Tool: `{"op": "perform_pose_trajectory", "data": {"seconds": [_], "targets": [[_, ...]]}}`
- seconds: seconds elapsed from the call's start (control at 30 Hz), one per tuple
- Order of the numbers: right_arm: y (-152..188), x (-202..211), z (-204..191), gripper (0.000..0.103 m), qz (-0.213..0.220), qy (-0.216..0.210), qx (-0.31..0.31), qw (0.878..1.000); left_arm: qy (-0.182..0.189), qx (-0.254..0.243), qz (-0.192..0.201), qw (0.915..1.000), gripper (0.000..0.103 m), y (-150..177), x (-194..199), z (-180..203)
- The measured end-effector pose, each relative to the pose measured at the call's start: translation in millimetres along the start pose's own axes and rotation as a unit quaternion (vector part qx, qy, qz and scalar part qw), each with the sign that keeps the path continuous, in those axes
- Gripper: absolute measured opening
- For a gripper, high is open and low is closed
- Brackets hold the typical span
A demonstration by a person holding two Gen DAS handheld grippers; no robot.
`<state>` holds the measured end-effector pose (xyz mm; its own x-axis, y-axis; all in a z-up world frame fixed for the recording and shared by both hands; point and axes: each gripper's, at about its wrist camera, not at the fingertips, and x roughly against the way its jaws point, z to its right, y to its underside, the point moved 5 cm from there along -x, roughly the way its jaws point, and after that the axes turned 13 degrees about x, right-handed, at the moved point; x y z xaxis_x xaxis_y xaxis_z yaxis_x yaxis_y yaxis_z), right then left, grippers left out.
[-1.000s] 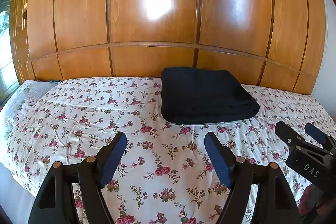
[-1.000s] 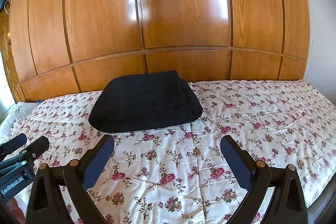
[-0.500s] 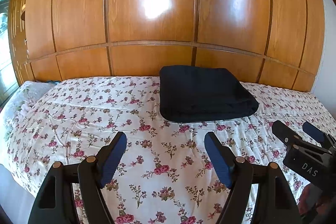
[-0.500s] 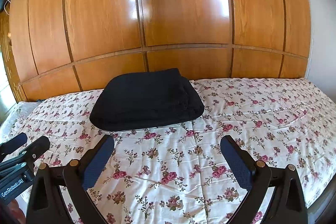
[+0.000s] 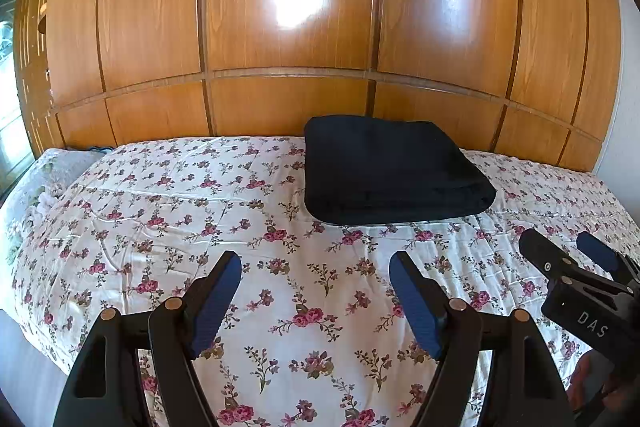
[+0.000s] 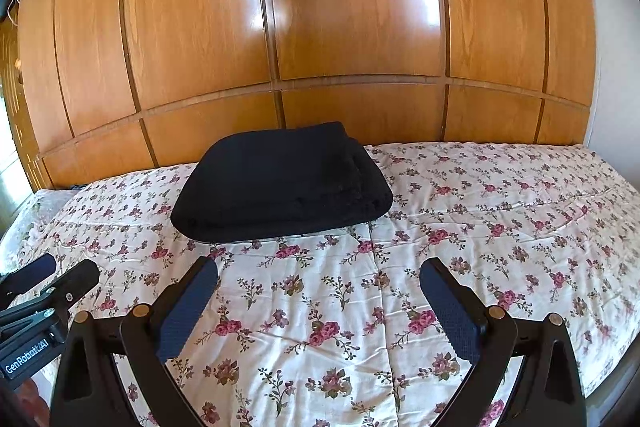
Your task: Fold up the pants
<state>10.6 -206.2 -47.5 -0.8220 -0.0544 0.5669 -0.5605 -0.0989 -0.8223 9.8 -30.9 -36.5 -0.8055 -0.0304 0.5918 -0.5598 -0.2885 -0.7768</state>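
Both grippers idle: my left gripper (image 5: 315, 301) and right gripper (image 6: 318, 307) sit at bottom of frame with fingers spread wide, nothing between them, hanging above the floral bedspread (image 5: 192, 227). The pants (image 5: 390, 171) are a dark folded bundle at centre frame, right of centre in the left view, left of centre in the right view, lying on the bedspread at the foot of the wooden wardrobe (image 6: 320, 27), well apart from both grippers.

Judgement: fold looks finished.

Risks:
- Any re-grab pinching only the top layer would peel the stack open.
- Dragging the bundle would bunch the bedspread and skew the edges.
- The grippers are near each other; they could clash if I swing inward.

Hard to read: fabric is near-black, so layer count and seams are lost. Back edge of the bundle is hidden. Waistband or hem end: can't tell.
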Motion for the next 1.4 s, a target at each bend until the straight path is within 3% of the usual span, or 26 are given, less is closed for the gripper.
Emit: {"op": "perform_pose_trajectory", "data": {"seconds": [1.4], "targets": [[8, -11, -1, 0.102, -0.022, -0.007, -0.004, 1.0, -0.003, 0.001, -0.031, 0.9995, 0.078, 10, -14, -5]]}}
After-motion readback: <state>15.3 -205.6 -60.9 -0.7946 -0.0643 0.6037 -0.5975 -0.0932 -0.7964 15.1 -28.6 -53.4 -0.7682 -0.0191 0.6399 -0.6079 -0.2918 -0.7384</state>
